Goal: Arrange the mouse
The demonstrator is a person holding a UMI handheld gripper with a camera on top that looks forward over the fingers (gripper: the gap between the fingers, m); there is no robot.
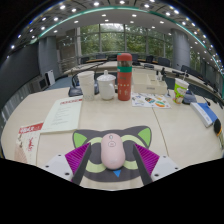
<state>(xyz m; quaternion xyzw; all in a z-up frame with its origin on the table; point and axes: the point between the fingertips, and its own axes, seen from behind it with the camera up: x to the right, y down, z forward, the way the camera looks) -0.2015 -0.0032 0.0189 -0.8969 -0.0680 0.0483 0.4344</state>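
Observation:
A pale pink mouse (112,150) lies on a dark mouse mat (88,137) that has green stripes and ear-shaped corners, on the beige table (170,130). My gripper (112,156) is open, and the mouse stands between its fingers. The left magenta pad (78,160) and the right magenta pad (147,159) flank the mouse, each with a small gap to it. The mouse rests on the mat by its own weight.
Beyond the mat stand a red bottle (124,77), a white jug (106,86) and a white cup (86,82). A booklet (63,115) lies to the left and a leaflet (150,100) to the right. A green cup (181,90) stands far right.

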